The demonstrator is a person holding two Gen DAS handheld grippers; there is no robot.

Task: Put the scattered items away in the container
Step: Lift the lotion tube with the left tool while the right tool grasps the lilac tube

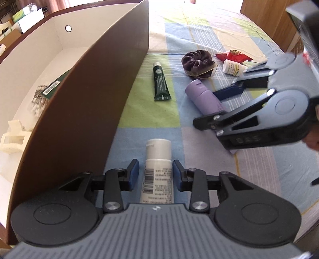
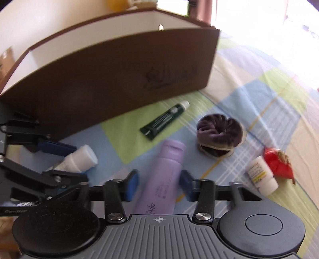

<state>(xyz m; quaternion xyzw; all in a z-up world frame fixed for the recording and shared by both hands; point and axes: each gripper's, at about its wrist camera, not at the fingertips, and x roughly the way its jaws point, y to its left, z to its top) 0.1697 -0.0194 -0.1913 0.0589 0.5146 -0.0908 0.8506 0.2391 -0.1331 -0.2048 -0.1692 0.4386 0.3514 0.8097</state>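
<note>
Far left, the box [image 1: 83, 95], brown outside, white inside, already has a pack of cotton buds [image 1: 39, 99] and a pale hair clip [image 1: 14, 137] in it. Just beside its near wall the left gripper [image 1: 156, 173] straddles a white bottle [image 1: 157, 171] lying on its side, cap pointing away; jaws part open w/ a thin gap each side, so nothing gripped yet. Looks like light, stiff plastic w/ a slick label, so I'd pinch mid-body, not the cap. Next over, a green tube [image 1: 161, 81] lies flat near the box: soft, squashy, best taken across the middle. Then the purple bottle [image 2: 163, 179] lying between the right gripper [image 2: 159, 184] pads, jaws wide, not touching it as far as I can tell; round and smooth, prob rolls, grab across the body. Beyond it a dark scrunchie [image 2: 219, 135], floppy, easy. Far right a small white pill bottle [image 2: 261, 177] touching a red wrapper [image 2: 277, 161], crinkly and light. All on a checked cloth [image 1: 151, 111] in blue, green and cream, soft-looking w/ some creases. Bright window glare at the back, wooden furniture [image 1: 259, 12] on the right, shelves w/ boxes behind the box at left
</note>
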